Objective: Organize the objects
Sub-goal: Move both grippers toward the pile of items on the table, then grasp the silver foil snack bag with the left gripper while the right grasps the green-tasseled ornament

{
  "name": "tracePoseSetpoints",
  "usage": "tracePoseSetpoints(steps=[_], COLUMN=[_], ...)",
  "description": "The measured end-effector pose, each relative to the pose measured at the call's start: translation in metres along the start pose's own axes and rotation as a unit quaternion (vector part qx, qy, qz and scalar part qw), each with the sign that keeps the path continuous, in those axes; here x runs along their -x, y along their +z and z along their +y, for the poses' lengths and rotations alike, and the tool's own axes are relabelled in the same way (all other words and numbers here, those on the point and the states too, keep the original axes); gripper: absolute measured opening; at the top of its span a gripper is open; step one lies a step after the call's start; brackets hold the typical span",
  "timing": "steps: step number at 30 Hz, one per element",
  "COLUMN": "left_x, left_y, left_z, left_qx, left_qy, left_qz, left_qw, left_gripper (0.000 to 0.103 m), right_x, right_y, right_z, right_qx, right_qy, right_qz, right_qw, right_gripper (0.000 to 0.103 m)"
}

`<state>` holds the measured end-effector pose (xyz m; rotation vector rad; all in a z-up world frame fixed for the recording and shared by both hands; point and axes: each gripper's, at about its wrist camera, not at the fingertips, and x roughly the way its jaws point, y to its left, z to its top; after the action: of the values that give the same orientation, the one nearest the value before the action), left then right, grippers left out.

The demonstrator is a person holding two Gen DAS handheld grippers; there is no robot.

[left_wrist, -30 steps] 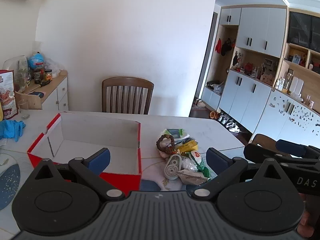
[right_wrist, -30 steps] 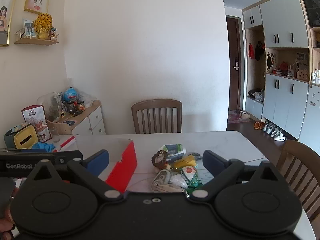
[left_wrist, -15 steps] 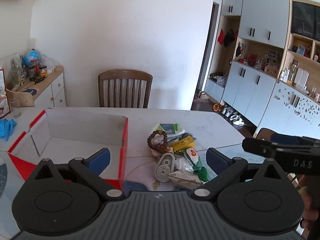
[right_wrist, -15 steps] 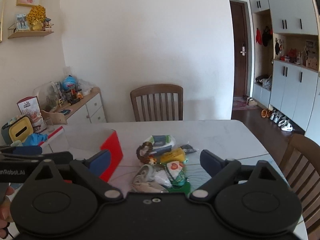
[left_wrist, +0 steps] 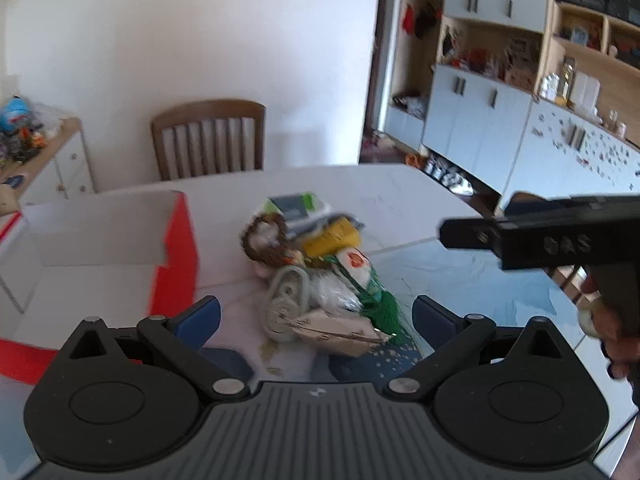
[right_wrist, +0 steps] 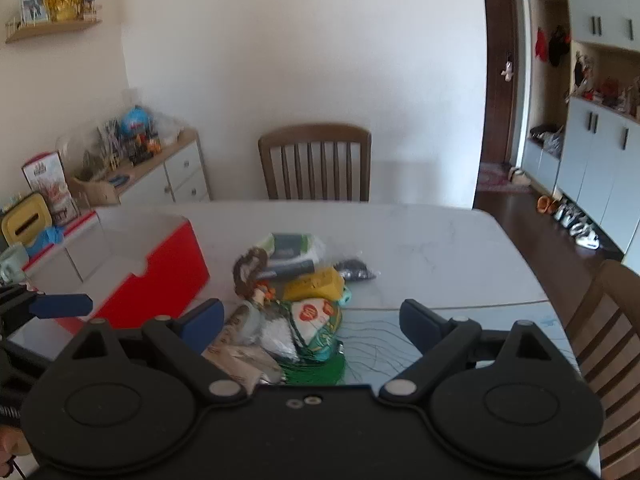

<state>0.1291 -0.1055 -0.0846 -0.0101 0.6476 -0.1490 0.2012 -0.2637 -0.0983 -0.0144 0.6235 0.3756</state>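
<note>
Red cardboard with a white interior is forming the open box (right_wrist: 132, 268), which is sitting at roughly 9 o'clock on the table (right_wrist: 420, 248) and is showing nothing inside in either view; judged from the task, it is serving as the receiving container. The pile of small objects (right_wrist: 296, 300) is lying at the table centre, just beside the box's right wall and apart from it. The pile is comprising a brown bead bracelet (right_wrist: 248, 270) at its 10 o'clock edge, a yellow packet (right_wrist: 314, 284) near the middle, a white sachet with a red emblem (right_wrist: 314, 314) below that, a green tasselled item (right_wrist: 316, 368) at 6 o'clock, and a dark-labelled packet (right_wrist: 290, 246) at 12 o'clock; motion blur is preventing finer identification. The left gripper (left_wrist: 316, 316) is hovering over the pile's near edge with its jaws spread wide and nothing between them. The right gripper (right_wrist: 312, 320) is likewise hovering at the pile's 6 o'clock side, jaws fully apart and empty. Both tools are probably being held wide because the items are overlapping and a single piece must be isolated before closing. The table surface is pale marble-patterned stone with a blue-tinted mat (right_wrist: 400, 340) at the near edge. A wooden chair (right_wrist: 316, 160) is standing at 12 o'clock against a plain white wall, a low sideboard (right_wrist: 168, 176) crowded with oddments is occupying 10 o'clock, and pale tall cabinets (right_wrist: 592, 152) are lining the room at 3 o'clock.
</note>
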Motion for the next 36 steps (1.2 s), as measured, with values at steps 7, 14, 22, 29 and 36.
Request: tracePoseSetpoints(steps=[7, 14, 22, 29, 36], left_x=[-0.043, -0.084, -0.106, -0.112, -0.115], left_y=[-0.004, -0.007, -0.009, -0.014, -0.017], left_z=[-0.014, -0.015, -0.014, -0.013, -0.012], left_qx=[-0.029, -0.032, -0.032, -0.028, -0.030], left_qy=[-0.016, -0.010, -0.007, -0.007, -0.005], left_qz=[0.028, 0.062, 0.079, 0.087, 0.087], left_qw=[0.9991, 0.9975, 0.9963, 0.9958, 0.9958], left_gripper=[0.103, 0.103, 0.102, 0.102, 0.096], right_x=[-0.040, -0.081, -0.125, -0.143, -0.156], right_y=[0.000, -0.001, -0.004, -0.008, -0.009], right_z=[-0.027, -0.037, -0.038, -0.036, -0.041], right_qx=[-0.002, 0.000, -0.003, -0.017, -0.048], right_qy=[0.031, 0.033, 0.055, 0.084, 0.105], right_qz=[0.036, 0.069, 0.102, 0.119, 0.134], right_qw=[0.999, 0.997, 0.993, 0.989, 0.984], right_gripper=[0.094, 0.089, 0.080, 0.075, 0.062])
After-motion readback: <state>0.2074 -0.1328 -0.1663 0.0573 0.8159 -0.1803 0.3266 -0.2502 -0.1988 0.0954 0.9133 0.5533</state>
